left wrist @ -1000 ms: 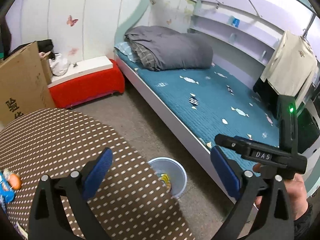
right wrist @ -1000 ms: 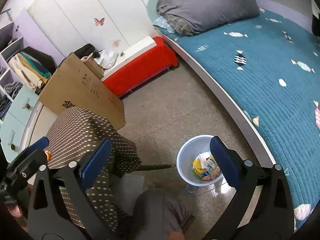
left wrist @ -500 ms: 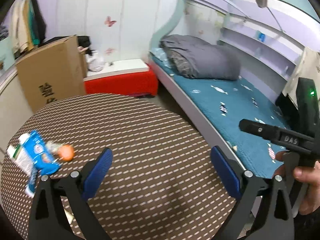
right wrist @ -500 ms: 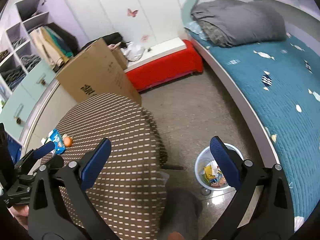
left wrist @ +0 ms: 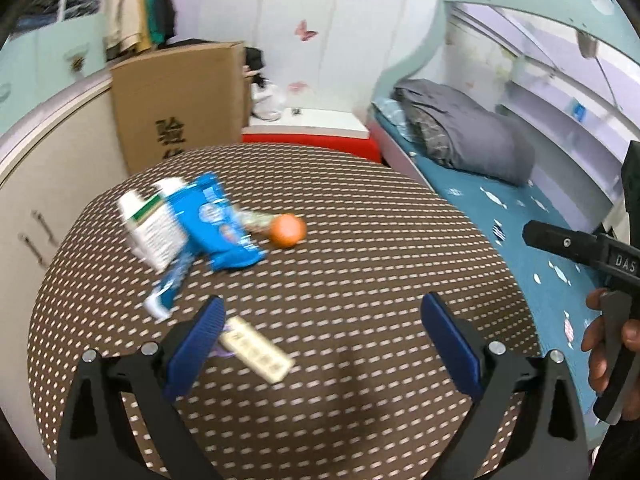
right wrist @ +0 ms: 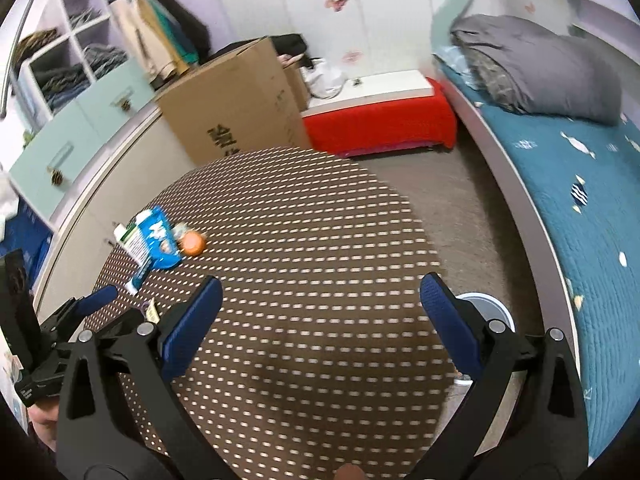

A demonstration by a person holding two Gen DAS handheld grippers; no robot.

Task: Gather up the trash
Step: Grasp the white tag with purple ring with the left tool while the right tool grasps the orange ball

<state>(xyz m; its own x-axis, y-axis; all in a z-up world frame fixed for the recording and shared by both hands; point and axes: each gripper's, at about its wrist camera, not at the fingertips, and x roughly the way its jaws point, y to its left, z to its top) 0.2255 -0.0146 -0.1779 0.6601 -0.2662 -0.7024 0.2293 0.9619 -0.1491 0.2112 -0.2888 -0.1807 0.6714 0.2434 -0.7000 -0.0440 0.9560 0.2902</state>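
Brown dotted table (left wrist: 360,264) carries uncollected trash: blue wrapper (left wrist: 216,224), white carton (left wrist: 154,228), orange ball (left wrist: 286,230), pale strip (left wrist: 256,350). Your left tongs (left wrist: 320,344) and right tongs (right wrist: 320,320) are spread, empty. Bin (right wrist: 486,306) waits beside the table.

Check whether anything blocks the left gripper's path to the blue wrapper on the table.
Nothing visible does. The left gripper, jaws open, hangs above the table; bare tablecloth separates it from the blue wrapper. A flat white strip lies by its left jaw, off the line to the wrapper.
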